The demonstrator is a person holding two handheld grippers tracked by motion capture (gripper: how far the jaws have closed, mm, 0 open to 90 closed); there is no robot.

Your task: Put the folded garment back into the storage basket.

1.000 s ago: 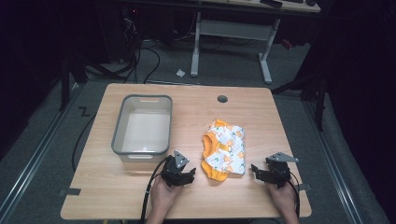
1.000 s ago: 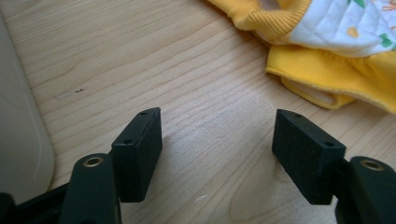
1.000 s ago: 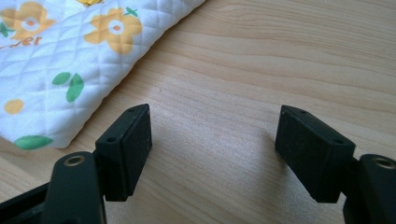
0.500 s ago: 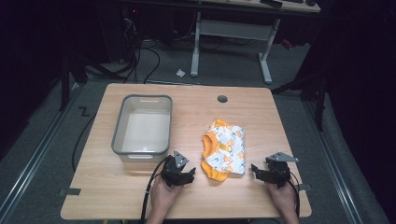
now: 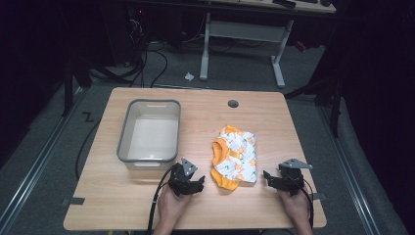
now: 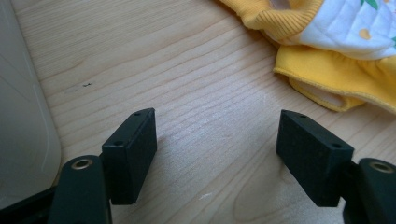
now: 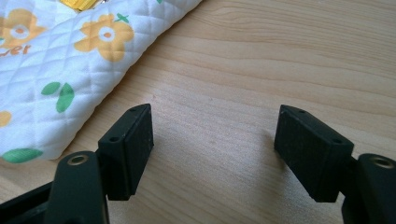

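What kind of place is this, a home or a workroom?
Most likely a lab or workroom, not a home. The wooden table stands on grey floor in a dark room, loose cables run over the floor behind it, and a second desk frame stands beyond.

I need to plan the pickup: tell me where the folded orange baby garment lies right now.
In the high view the orange baby garment lies on the table's right half, right of the grey bin, between the left tongs and right tongs.
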